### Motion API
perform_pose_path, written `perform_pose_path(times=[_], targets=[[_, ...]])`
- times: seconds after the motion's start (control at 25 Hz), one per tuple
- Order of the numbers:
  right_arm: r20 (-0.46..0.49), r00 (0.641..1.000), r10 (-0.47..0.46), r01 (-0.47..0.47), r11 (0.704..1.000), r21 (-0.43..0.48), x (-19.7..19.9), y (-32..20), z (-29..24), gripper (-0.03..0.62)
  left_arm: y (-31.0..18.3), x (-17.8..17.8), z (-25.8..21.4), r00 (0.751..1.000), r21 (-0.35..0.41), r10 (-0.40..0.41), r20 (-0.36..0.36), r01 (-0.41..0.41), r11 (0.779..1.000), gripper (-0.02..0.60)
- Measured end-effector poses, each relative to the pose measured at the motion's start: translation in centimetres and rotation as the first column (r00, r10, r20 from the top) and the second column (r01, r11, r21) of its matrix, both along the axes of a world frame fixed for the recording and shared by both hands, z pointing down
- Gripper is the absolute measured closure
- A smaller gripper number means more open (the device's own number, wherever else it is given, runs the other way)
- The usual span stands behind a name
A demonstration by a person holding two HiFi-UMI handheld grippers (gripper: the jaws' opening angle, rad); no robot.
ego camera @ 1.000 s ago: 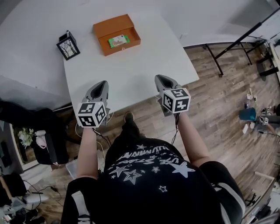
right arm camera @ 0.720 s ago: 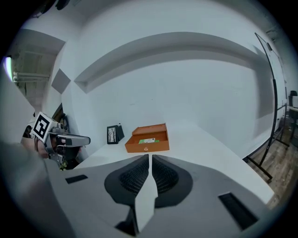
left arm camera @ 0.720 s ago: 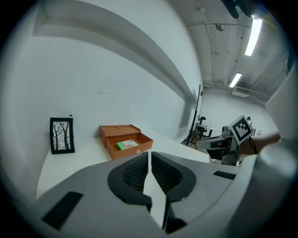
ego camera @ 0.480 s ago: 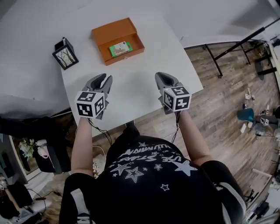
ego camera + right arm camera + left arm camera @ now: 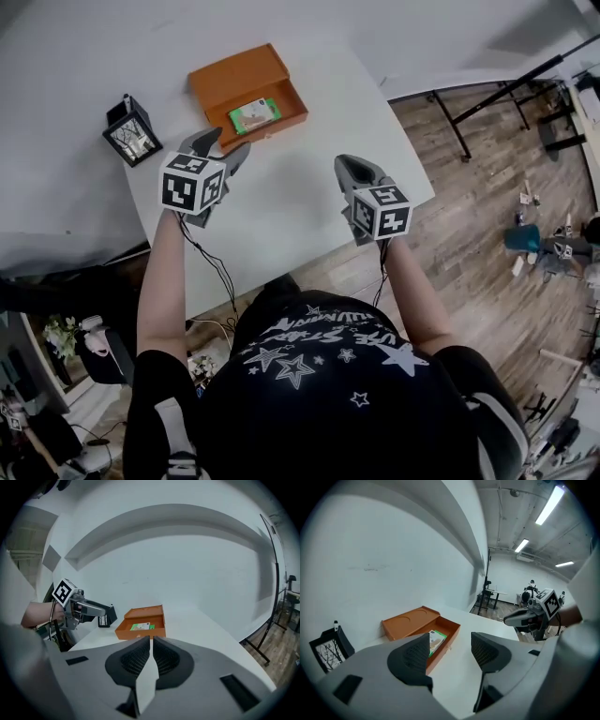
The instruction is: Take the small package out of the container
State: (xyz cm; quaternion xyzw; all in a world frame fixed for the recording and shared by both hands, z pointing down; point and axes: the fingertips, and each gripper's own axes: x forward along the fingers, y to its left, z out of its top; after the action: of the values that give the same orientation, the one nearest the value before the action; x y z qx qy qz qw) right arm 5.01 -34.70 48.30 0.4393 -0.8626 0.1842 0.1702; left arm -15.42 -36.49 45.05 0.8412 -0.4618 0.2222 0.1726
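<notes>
- The orange box point(image 5: 292, 98) sits on the white counter point(image 5: 300, 197), at the far side from the person.
- Its lid point(image 5: 234, 73) is flipped open and lies flat behind it.
- The small package point(image 5: 255, 115) is green and white. It lies flat inside the orange box, near the middle.
- The left claw point(image 5: 225, 146) is open, and its jaws have just been opening. Nothing is between them; only bare counter shows in the gap.
- The left claw is just beside the near left corner of the orange box and points at it. It does not touch the small package.
- The right claw point(image 5: 348, 165) is closed, with its two jaws pressed together and nothing held.
- The right claw is over the near right part of the counter, well apart from the orange box.
- A black lantern point(image 5: 131, 131) stands on the counter to the left of the orange box, near the left claw.
- A wooden floor point(image 5: 487, 234) shows to the right of the counter.
</notes>
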Motion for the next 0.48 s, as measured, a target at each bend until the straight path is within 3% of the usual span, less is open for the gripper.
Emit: perform_pose_path(times=[0.2,0.48], targets=[[-0.010,1.000,-0.008,0.008,1.000,0.011,-1.2,-2.3,-0.6,0.545,-2.5,0.2,1.3,0.998,-0.056,0.055,0.027,-0.053,0.997,0.281],[-0.014,1.000,-0.018,0.018,1.000,0.003,-3.4,-5.9,-0.5,0.545,-6.9,-0.4,3.6,0.979,-0.119,0.154,0.132,-0.138,0.983,0.246]])
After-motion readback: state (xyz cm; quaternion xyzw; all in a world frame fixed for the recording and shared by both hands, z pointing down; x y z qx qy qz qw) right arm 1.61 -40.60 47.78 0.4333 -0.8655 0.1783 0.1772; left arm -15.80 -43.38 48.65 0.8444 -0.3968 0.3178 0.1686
